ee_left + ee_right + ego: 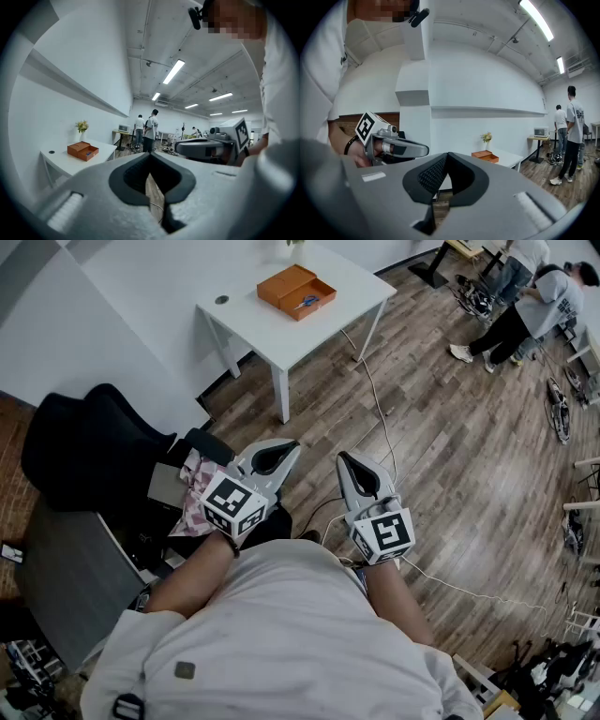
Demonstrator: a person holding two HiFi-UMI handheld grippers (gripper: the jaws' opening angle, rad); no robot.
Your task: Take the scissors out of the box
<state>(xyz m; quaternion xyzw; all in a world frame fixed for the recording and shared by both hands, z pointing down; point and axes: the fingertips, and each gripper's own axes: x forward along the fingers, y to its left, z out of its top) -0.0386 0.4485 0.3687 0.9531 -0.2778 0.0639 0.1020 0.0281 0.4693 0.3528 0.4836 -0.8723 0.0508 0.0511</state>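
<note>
Left tongs (pixel 289 446) clenched, nothing in them. Well ahead of both tongs we note the orange box (pixel 284 282) on the white table (pixel 349 294), with the blue-handled scissors (pixel 307 302) lying inside. We judge them light, stiff and slick, best pinched at the handles. Right tongs (pixel 343 459) likewise clenched and empty.

Open orange box with scissors inside, on the far table.

The box (pixel 296 291) is shallow and rectangular and sits flat on the white table (pixel 272 334) at the far side of the room, near the table's far edge and turned at an angle to its sides. Its lid (pixel 284 282) lies off to the left, touching the open half. The scissors (pixel 307 302), with blue handles, lie flat in that open right half; their blades are too small to make out.
</note>
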